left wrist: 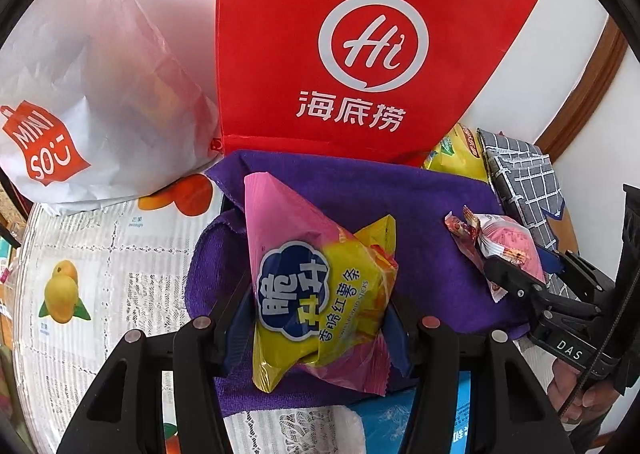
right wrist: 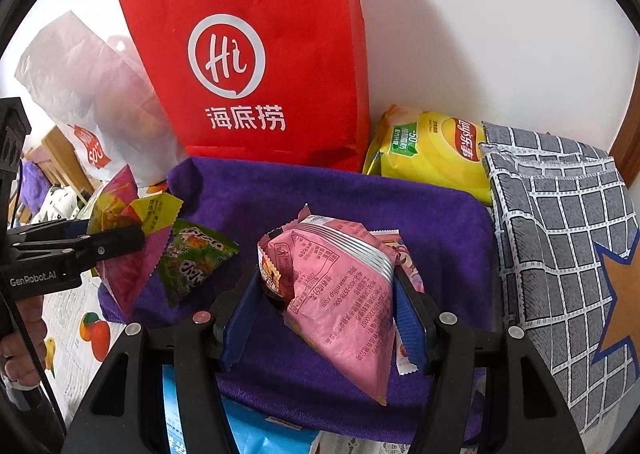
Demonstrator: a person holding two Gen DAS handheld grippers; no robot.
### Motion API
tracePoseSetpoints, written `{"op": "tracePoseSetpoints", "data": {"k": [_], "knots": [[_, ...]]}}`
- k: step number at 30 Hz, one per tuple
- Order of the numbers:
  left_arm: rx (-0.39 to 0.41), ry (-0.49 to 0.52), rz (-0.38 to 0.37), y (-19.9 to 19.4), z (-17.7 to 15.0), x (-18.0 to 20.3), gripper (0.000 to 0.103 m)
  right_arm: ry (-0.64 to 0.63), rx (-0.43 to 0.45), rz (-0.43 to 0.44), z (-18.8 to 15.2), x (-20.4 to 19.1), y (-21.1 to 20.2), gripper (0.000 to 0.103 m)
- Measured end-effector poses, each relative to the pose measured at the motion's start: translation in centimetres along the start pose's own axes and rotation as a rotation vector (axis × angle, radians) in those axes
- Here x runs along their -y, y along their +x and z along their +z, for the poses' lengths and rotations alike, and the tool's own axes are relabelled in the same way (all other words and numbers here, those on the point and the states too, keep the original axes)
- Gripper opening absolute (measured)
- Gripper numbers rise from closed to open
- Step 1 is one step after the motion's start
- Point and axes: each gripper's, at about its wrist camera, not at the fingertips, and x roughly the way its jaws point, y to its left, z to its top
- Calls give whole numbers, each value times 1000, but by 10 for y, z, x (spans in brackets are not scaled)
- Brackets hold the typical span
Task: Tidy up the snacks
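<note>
Your left gripper (left wrist: 316,318) fingers clamp the yellow-pink snack pack (left wrist: 320,306) over the purple towel (left wrist: 432,254); at 3 o'clock, the right gripper (right wrist: 328,310) grips the pink pack (right wrist: 340,294). Both crinkly wrappers could slip free before reaching the red bag (left wrist: 360,34) at 12 o'clock.

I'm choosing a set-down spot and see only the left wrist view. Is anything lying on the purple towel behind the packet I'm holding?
Observer: Yes. A green snack packet lies on the purple towel, right beside your pink-and-yellow packet.
Operator: Does the right gripper grip on both sides?
Observer: Yes. In the right gripper, both blue pads press on the pink packet.
Operator: What's the yellow thing past the red bag?
Observer: A yellow chip bag, lying between the red bag and the checked cloth.
</note>
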Motion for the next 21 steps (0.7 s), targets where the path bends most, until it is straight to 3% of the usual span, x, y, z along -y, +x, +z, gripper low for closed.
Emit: {"op": "tracePoseSetpoints", "data": {"k": [21], "knots": [[-22,-2,-20,6,0,-1,54,-29,-75,-26,-4,-5,16,63]]}}
